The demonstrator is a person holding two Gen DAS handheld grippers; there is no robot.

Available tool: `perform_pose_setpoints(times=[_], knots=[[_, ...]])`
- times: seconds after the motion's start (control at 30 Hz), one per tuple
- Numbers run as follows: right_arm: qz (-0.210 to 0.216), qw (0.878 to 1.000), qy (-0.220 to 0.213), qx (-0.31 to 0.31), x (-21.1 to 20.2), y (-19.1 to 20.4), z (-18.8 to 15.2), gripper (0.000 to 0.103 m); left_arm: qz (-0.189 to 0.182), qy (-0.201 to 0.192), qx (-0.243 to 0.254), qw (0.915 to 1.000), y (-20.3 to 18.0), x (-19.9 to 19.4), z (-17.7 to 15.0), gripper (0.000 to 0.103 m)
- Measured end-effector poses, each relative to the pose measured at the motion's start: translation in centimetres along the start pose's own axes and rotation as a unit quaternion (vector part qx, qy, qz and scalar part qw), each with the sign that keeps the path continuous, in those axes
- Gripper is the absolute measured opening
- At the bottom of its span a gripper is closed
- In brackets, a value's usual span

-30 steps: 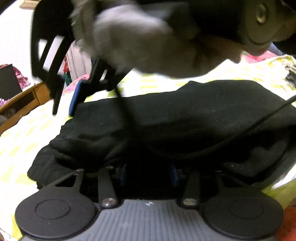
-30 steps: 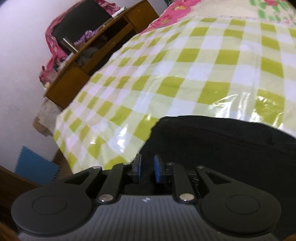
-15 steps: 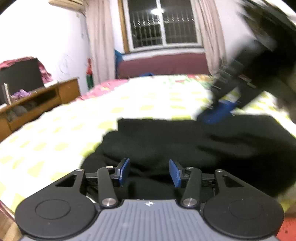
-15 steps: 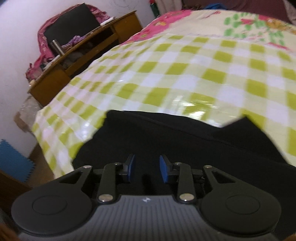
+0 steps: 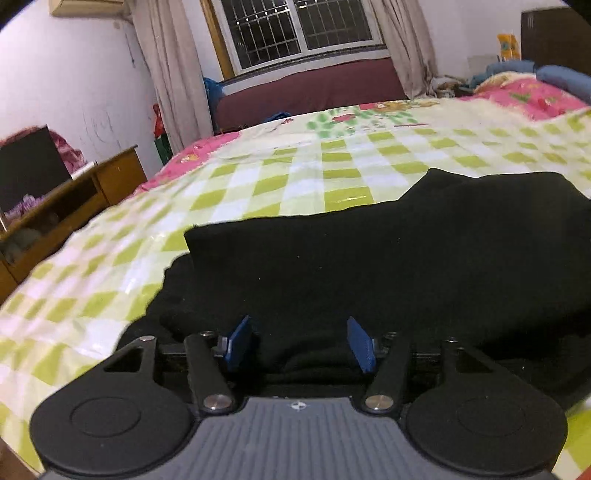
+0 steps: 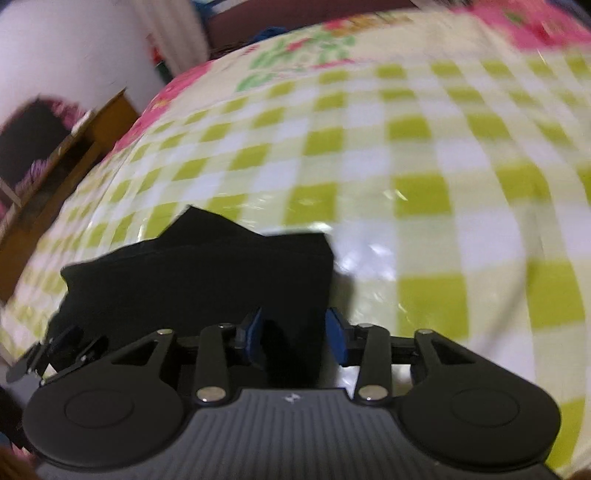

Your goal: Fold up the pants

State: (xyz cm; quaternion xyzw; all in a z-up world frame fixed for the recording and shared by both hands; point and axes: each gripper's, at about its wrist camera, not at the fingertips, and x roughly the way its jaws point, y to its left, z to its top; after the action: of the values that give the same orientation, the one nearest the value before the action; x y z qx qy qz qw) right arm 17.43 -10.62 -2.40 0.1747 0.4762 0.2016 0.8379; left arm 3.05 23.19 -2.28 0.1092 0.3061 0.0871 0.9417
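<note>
Pants (image 5: 388,258), black and folded into a thick bundle, lay on the green-and-white checked bedcover (image 5: 295,177) as you held both tools over their near edge. Your left gripper (image 5: 301,345) stood directly over the near hem of the pants, its blue pads (image 5: 238,343) spread wide after just opening further, with dark cloth lying below the gap but neither pad pressing on it. Your right gripper (image 6: 295,338) hung over the right-hand end of the pants (image 6: 207,269), where the fabric's edge met the bedcover (image 6: 424,155); its jaws had also just been widening, and the cloth ran under the gap without being pinched. Beyond the pants, a wooden desk (image 5: 74,199) stood to the left of the bed and a barred window (image 5: 295,29) showed on the far wall.
</note>
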Motion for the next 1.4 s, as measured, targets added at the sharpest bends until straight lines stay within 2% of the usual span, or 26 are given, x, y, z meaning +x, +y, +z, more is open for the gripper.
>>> perform_pose_setpoints(times=[0.07,0.1,0.13,0.23,0.3,0.37,0.47,0.53,0.57,0.6,0.67,0.77,0.83,0.87,0.9,0.93,0.97,1.0,1.03,1.13,1.27,1.3,1.4], knots=[[0.056,0.998,0.013,0.041,1.1,-1.8,-0.2,0.045,0.008,0.000,0.012,0.9999,-0.8,-0.4,0.3,0.072],[0.073,0.996,0.011,0.054,1.7,-2.5,-0.3,0.051,0.010,-0.001,0.017,0.9998,-1.3,-0.6,0.7,0.072],[0.091,0.993,0.009,0.068,2.4,-3.4,-0.5,0.052,0.009,-0.003,0.020,0.9997,-1.4,-0.7,1.1,0.072],[0.155,0.980,0.028,0.120,3.7,-5.2,-0.8,0.053,0.003,-0.008,0.042,0.9991,-2.9,-1.1,2.0,0.072],[0.193,0.973,0.029,0.125,3.4,-6.3,-0.9,0.053,-0.007,-0.013,0.060,0.9981,-4.0,-1.4,2.4,0.072],[0.207,0.970,0.043,0.121,4.0,-7.0,-1.0,0.051,-0.023,-0.014,0.073,0.9970,-5.0,-1.5,2.8,0.072],[0.249,0.956,0.048,0.144,5.4,-7.3,-0.9,0.054,-0.025,-0.010,0.092,0.9954,-6.5,-0.9,3.3,0.072],[0.261,0.955,0.054,0.132,5.9,-6.6,-0.9,0.055,-0.024,-0.010,0.094,0.9952,-6.9,-0.7,3.6,0.072],[0.269,0.954,0.056,0.120,6.0,-6.2,-0.8,0.061,-0.027,-0.011,0.094,0.9952,-7.0,-0.9,3.9,0.072],[0.279,0.952,0.056,0.112,5.9,-6.1,-0.7,0.063,-0.031,-0.012,0.096,0.9949,-7.0,-1.0,4.1,0.072],[0.291,0.948,0.058,0.112,6.2,-6.8,-0.8,0.060,-0.034,-0.014,0.107,0.9935,-7.3,-1.1,4.1,0.072],[0.296,0.943,0.057,0.139,7.3,-6.7,-0.8,0.062,-0.032,-0.006,0.117,0.9926,-7.8,-0.6,3.9,0.072],[0.295,0.946,0.050,0.129,7.6,-5.6,-0.8,0.063,-0.027,-0.002,0.121,0.9923,-8.3,-0.2,3.8,0.072],[0.291,0.947,0.050,0.129,7.8,-5.0,-0.8,0.055,-0.024,0.000,0.124,0.9920,-8.5,0.0,3.8,0.072],[0.279,0.949,0.057,0.134,8.0,-4.7,-0.9,0.035,-0.020,0.003,0.127,0.9917,-8.8,0.0,3.8,0.071],[0.271,0.950,0.063,0.144,7.8,-4.9,-0.9,0.028,-0.017,0.006,0.132,0.9911,-9.0,0.0,3.8,0.071],[0.280,0.944,0.064,0.162,7.5,-5.7,-1.0,0.021,-0.021,0.009,0.136,0.9904,-9.3,-0.2,3.8,0.070],[0.296,0.936,0.060,0.182,7.0,-6.7,-1.1,0.018,-0.026,0.010,0.140,0.9898,-9.7,-0.5,3.8,0.070],[0.300,0.934,0.057,0.187,6.3,-7.2,-1.2,0.018,-0.036,0.009,0.146,0.9886,-10.3,-0.9,3.9,0.070],[0.285,0.943,0.040,0.165,3.4,-8.4,-1.2,0.017,-0.062,-0.002,0.182,0.9814,-13.0,-1.8,4.1,0.069],[0.246,0.953,0.011,0.178,-0.7,-12.2,-1.5,0.017,-0.141,-0.017,0.181,0.9733,-17.6,-2.9,5.2,0.069],[0.225,0.956,0.001,0.188,-2.1,-13.9,-1.7,0.017,-0.159,-0.023,0.188,0.9689,-19.0,-3.2,5.4,0.069],[0.158,0.966,-0.014,0.203,-5.6,-17.7,-2.3,0.018,-0.208,-0.035,0.238,0.9481,-23.6,-4.2,5.7,0.070]])
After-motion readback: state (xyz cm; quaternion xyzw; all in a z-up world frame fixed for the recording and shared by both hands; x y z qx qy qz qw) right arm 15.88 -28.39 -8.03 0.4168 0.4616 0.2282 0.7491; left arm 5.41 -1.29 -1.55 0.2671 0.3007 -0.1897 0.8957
